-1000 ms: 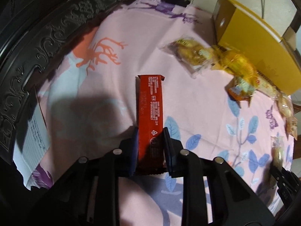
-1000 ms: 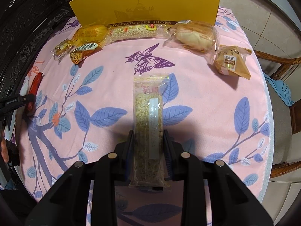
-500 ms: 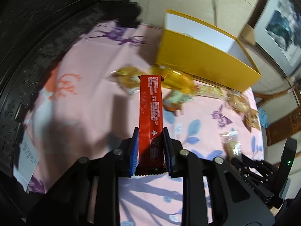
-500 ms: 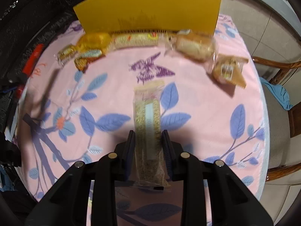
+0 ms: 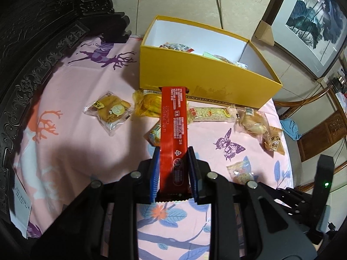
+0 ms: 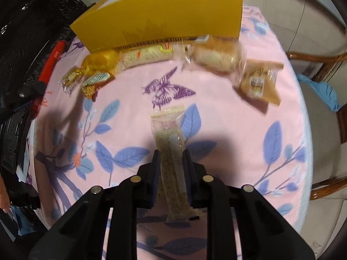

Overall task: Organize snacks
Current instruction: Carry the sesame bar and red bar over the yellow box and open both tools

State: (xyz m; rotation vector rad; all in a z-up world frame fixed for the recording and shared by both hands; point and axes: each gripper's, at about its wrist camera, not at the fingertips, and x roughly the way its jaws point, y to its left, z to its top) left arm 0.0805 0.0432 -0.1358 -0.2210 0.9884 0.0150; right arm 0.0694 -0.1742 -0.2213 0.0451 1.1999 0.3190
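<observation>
- Left wrist view: your left gripper (image 5: 173, 166) pinches the red bar (image 5: 173, 130) by its near end, the bar pointing up toward the yellow box (image 5: 201, 86), whose open top shows a few snacks already inside.
- Carry the bar above the box's near wall before you let go; I judge that wall the main snag, since the bar's far end hangs just in front of it.
- Keep the bar above the loose packets lined up against the front of the box, such as the cookie packet (image 5: 109, 111) and the long cereal roll (image 5: 209, 113), so you do not drag them.
- Right wrist view: your right gripper (image 6: 172, 166) clamps the clear grain bar (image 6: 171, 149) over the pink cloth (image 6: 227, 117), well short of the box.
- Drop one bar at a time, so the two grippers do not crowd over the box opening.
</observation>
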